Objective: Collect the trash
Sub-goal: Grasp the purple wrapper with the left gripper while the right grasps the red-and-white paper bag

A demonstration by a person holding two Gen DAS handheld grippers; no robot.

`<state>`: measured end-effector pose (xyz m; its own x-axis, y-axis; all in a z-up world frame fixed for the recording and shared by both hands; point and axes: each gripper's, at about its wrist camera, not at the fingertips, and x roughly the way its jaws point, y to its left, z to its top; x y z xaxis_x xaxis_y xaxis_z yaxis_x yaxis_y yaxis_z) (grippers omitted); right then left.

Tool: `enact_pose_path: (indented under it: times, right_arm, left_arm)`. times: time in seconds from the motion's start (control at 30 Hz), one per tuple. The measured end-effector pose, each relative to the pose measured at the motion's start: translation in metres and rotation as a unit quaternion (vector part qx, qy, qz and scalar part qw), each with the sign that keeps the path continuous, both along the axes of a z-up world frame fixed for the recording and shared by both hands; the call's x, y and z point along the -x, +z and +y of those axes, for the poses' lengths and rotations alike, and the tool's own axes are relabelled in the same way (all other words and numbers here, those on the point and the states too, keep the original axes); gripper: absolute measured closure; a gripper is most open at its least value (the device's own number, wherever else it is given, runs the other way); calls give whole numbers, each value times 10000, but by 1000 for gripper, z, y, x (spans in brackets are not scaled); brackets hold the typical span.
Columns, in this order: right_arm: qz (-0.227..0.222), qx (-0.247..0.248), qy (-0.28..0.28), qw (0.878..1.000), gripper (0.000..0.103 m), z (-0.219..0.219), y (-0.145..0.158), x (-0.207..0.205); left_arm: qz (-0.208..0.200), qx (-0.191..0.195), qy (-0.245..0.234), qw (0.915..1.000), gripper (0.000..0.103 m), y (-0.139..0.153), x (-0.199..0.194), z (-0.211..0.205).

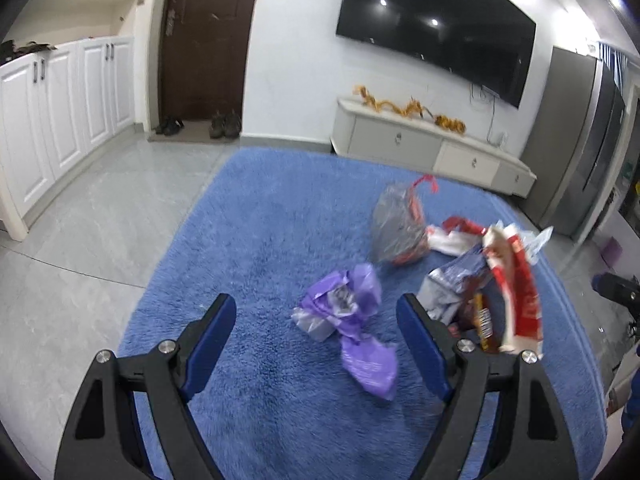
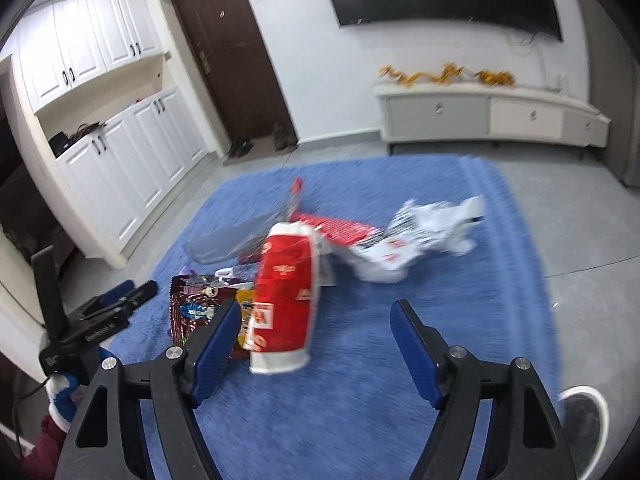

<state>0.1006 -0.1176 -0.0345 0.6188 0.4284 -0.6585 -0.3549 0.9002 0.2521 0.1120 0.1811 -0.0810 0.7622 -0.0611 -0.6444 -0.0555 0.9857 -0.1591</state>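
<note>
Trash lies scattered on a blue rug (image 1: pixel 256 240). A crumpled purple bag (image 1: pixel 352 320) sits just ahead of the left tool (image 1: pixel 316 312), between the lines of its fingers but untouched; the jaws are spread wide and hold nothing. Beyond the left tool's right finger, a red-and-white bag (image 1: pixel 516 296) stands over a dark snack wrapper (image 1: pixel 482 320) and a silver wrapper (image 1: pixel 452 280), with a grey plastic bag (image 1: pixel 396 228) farther ahead.

The right tool (image 2: pixel 316 316) also has its jaws spread and empty. The red-and-white bag (image 2: pixel 286 292) stands just ahead, close to its left finger, with a dark red snack wrapper (image 2: pixel 196 304) beside it on the left. Crumpled white packaging (image 2: pixel 420 236) lies farther ahead and to the right, well apart. The left tool (image 2: pixel 120 300) appears at the left edge, gripped by a hand in a blue glove (image 2: pixel 64 396). A white shoe (image 2: pixel 584 416) rests on the rug at lower right.

Behind the rug are a white cabinet (image 1: pixel 424 140), a wall-mounted television (image 1: pixel 436 28), and a brown door (image 1: pixel 208 36).
</note>
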Motion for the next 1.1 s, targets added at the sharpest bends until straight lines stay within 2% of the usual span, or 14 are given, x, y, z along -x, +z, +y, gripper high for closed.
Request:
enact_pose_path:
  times: [0.3,0.47,0.53,0.57,0.63,0.77,0.9,1.1]
  right_arm:
    - [510,77,244,9984,28,45,-41,-47]
    - [776,-131,161,9968,28,44,-58,-61]
    - [859,-265,145,9958,32,40,-63,-63]
    - [889,-331,153,9954,42,37,-65,-65]
    - [948,-552,194,9938,50,32,-67,-66]
    - [915,-778,234,9925,51,21,-66,-61]
    - [794,-930,189,9923,51,8,-56,-49]
    - [563,-1103,193,9921,51,-12,-41,-28]
  left_arm:
    - [548,315,-250,9977,21,-29,-38,10]
    - [729,392,-471,9955,22,-32,-46,4]
    - [730,402,-539,9951,31,-31,-46,2]
    - [723,416,-587,9948,33,-32,-46,2]
    - [703,428,-669,9944,48,-31,-45,0]
    - [618,315,-729,9949,63,-25,-40,-7]
    - [522,352,-635,9960,67,-19,-31,-6]
    - [275,322,-477,9980,68,3,-6,-1]
